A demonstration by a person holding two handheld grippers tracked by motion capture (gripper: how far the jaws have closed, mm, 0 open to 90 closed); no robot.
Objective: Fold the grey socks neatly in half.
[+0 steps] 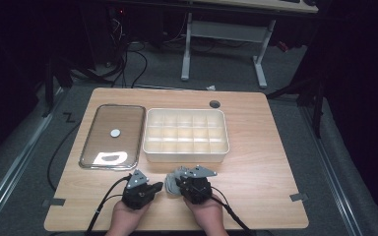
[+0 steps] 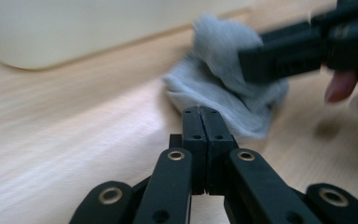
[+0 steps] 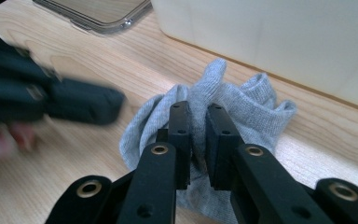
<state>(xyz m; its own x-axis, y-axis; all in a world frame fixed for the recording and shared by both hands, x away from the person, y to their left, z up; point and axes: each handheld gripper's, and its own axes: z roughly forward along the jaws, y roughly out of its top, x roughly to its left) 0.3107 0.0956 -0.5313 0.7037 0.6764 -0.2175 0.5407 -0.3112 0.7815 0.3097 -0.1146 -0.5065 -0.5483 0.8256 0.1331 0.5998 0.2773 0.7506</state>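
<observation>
The high view is looking forward and down from above the person's side, taking in the whole wooden table (image 1: pixel 256 147) and the floor beyond. The left gripper view is riding low and close over the tabletop, facing along its own jaws toward a grey cloth (image 2: pixel 223 88). The right gripper view is sitting just as near, looking down onto that cloth (image 3: pixel 242 107). All three are sharing the cloth (image 1: pixel 170 184) and the white compartment box (image 1: pixel 185 132) behind it.
</observation>
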